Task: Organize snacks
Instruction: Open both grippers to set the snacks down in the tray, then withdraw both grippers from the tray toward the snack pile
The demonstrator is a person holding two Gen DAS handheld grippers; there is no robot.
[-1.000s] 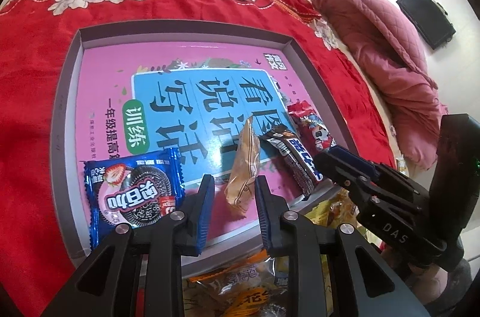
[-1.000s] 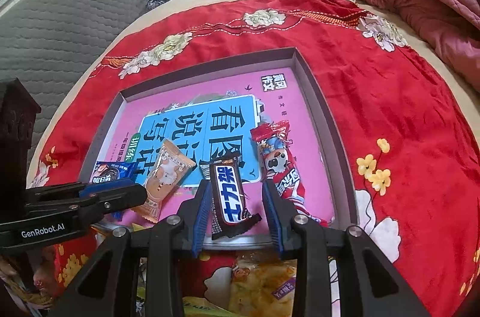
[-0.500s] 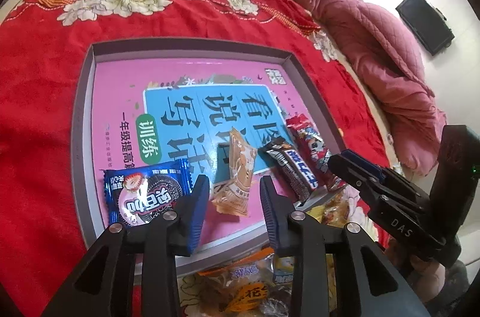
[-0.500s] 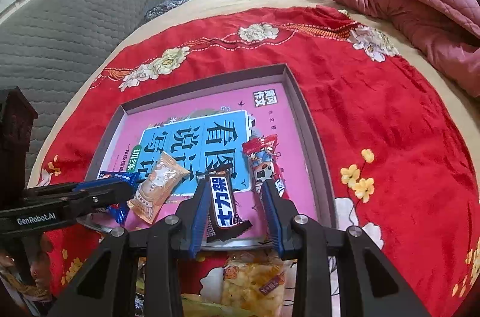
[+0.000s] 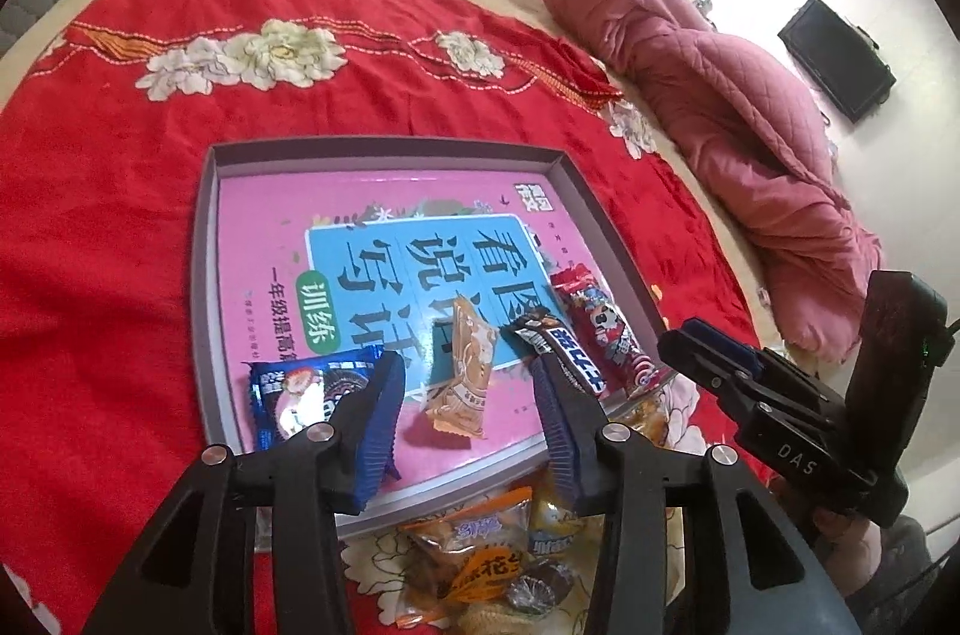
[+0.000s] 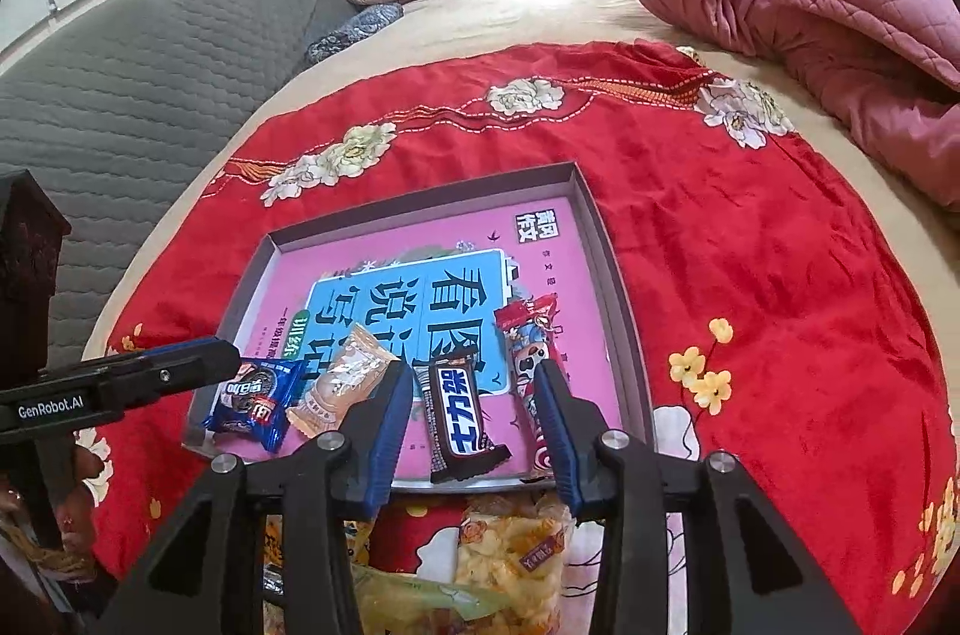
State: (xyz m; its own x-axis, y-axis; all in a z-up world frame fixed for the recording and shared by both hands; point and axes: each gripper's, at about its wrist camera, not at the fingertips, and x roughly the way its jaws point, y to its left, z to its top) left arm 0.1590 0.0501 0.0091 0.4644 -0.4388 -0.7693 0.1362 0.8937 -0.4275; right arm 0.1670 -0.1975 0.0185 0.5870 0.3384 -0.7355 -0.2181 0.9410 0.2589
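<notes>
Far half of my tray (image 6: 606,251) lies bare; room to pass there. Near edge crowded: blue cookie pack (image 6: 258,404), tan packet (image 6: 345,380), dark bar (image 6: 456,410), red stick (image 6: 531,365) side by side. Loose snack pile (image 5: 498,563) just beside the near rim.

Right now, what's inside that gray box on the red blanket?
Inside the gray box lies a pink book covering its floor. Four snacks sit on it: a blue cookie pack, a tan packet, a dark chocolate bar and a red wrapper. Whatever is under the book is hidden.
</notes>
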